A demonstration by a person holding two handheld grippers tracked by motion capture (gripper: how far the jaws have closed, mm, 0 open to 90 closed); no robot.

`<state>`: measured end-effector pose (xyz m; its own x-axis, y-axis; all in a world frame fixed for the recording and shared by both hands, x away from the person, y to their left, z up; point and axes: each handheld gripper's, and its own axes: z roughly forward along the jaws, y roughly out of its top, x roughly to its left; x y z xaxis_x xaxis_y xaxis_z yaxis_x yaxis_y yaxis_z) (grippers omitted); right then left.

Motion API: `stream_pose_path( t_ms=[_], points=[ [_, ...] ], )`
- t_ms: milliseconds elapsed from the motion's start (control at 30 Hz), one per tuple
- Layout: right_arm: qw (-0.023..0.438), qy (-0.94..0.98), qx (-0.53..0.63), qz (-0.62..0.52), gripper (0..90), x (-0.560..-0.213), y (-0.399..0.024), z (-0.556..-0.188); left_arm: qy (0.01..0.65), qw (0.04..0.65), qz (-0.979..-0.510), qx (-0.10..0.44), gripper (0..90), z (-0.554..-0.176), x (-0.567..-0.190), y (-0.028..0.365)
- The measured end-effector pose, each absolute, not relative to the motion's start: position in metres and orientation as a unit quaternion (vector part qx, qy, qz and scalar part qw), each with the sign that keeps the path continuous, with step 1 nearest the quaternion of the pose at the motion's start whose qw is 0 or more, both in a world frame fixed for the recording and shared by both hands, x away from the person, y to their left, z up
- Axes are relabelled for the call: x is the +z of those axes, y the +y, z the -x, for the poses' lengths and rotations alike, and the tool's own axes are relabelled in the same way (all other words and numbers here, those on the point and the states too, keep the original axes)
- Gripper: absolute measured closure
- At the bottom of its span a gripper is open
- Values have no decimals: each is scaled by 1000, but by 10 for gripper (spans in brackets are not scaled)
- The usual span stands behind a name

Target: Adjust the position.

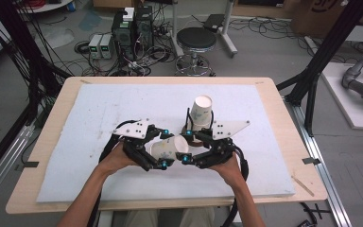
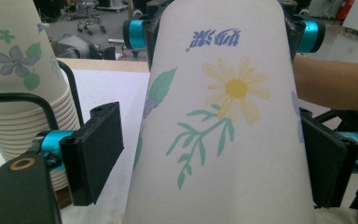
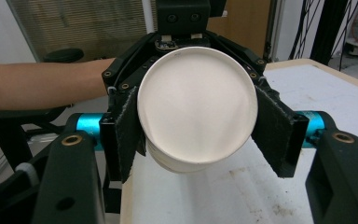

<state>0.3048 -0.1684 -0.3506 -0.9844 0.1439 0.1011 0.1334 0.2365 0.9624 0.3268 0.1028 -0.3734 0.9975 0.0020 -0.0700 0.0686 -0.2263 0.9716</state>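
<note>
A flowered paper cup (image 1: 170, 147) (image 2: 223, 116) lies on its side above the white mat, between two grippers that face each other. My right gripper (image 1: 186, 146) (image 3: 203, 130) is shut on its narrow bottom end (image 3: 196, 107), one pad on each side. My left gripper (image 1: 163, 148) (image 2: 212, 154) straddles the wide end. Its left pad (image 2: 98, 149) stands a little off the cup wall while the right pad (image 2: 328, 161) sits against it. A stack of upside-down cups (image 1: 201, 111) (image 2: 21, 84) stands in a black wire holder (image 2: 18, 98) just behind the grippers.
The white foam mat (image 1: 99, 109) covers a wooden table (image 1: 56, 123). On the floor beyond the far edge are a black stool (image 1: 196, 40), computer boxes (image 1: 132, 28) and cables. Black frame posts (image 1: 321, 56) rise at the right.
</note>
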Motion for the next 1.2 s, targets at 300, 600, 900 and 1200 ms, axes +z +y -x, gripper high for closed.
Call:
stream_pose_path(
  t_ms=[300, 600, 900, 1200],
  points=[
    [4, 785, 613, -89, 376, -350, -170, -304, 17, 614, -789, -28, 192, -326, -375, 103],
    [3, 786, 611, -91, 378, -351, -171, -304, 9, 610, -792, -23, 257, -324, -377, 105],
    [4, 784, 614, -89, 380, -352, -171, -305, 8, 611, -791, -22, 292, -324, -377, 106],
    [5, 784, 614, -88, 379, -352, -172, -305, 8, 610, -792, -20, 311, -323, -377, 106]
  ],
)
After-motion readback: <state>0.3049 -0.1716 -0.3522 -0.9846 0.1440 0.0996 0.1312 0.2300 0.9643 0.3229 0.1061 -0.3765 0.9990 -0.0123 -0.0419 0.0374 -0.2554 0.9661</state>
